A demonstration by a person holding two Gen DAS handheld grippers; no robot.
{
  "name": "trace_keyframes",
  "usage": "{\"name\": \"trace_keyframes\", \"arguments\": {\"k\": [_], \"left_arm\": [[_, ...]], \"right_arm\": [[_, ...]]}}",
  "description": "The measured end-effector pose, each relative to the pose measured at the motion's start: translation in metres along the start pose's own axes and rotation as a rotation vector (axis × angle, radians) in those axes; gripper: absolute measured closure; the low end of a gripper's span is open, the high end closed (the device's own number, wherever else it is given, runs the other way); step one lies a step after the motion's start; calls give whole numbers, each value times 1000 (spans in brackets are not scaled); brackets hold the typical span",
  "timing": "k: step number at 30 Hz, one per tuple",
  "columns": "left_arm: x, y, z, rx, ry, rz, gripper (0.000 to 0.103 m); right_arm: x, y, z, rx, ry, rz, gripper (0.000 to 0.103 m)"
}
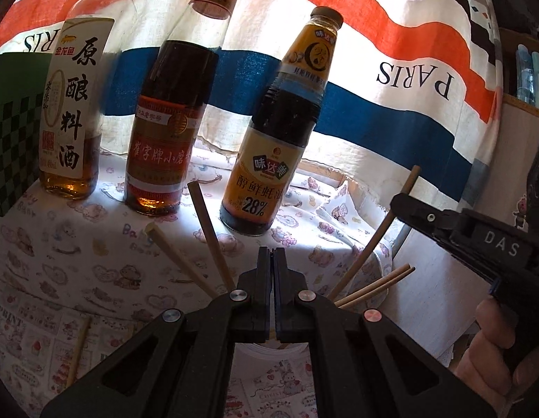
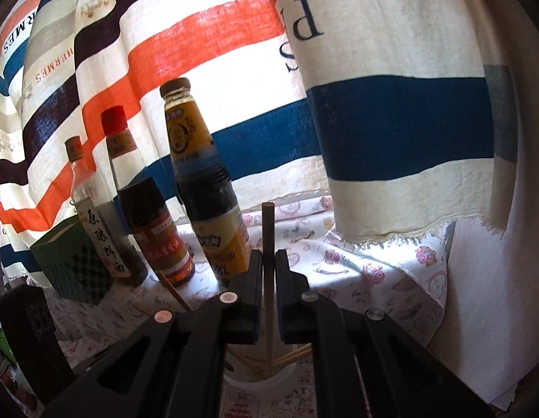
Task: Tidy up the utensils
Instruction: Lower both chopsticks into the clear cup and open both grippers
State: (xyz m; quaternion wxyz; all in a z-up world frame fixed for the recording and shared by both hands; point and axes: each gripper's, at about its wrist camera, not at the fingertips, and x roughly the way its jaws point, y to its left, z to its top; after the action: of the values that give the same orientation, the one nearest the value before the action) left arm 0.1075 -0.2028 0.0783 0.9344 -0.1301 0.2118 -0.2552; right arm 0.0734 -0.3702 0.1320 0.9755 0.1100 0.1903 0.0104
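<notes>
Wooden chopstick (image 2: pixel 268 244): pinched upright by right gripper (image 2: pixel 268 261), poised over white cup (image 2: pixel 287 378)
Left gripper (image 1: pixel 271 261): fingers together, empty

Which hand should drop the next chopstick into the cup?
Right. The right gripper is shut on a chopstick standing over the white cup; the left gripper is shut, holding nothing.

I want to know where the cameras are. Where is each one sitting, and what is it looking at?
Left wrist: sits on the shut left gripper, faces three bottles; shows the right gripper and a hand.
Right wrist: sits on the right gripper, shut on a chopstick standing in the white cup.
Both share bottles and striped curtain.
</notes>
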Motion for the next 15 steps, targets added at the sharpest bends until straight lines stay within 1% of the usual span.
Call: {"name": "trace_keyframes", "arguments": {"k": [4,7,11,15], "left_arm": [[-1,-1,-3,35,4,26,102],[0,4,-5,40,10,45,102],[-4,10,-4,20,10,40,102],[-15,11,-2,44,-5,58,102]], "right_arm": [[12,3,-5,-17,58,1,96],[20,4,-9,-15,88,8,96],[23,5,-12,-21,98,-3,96],[24,3,-11,-12,100,-8,96]]}}
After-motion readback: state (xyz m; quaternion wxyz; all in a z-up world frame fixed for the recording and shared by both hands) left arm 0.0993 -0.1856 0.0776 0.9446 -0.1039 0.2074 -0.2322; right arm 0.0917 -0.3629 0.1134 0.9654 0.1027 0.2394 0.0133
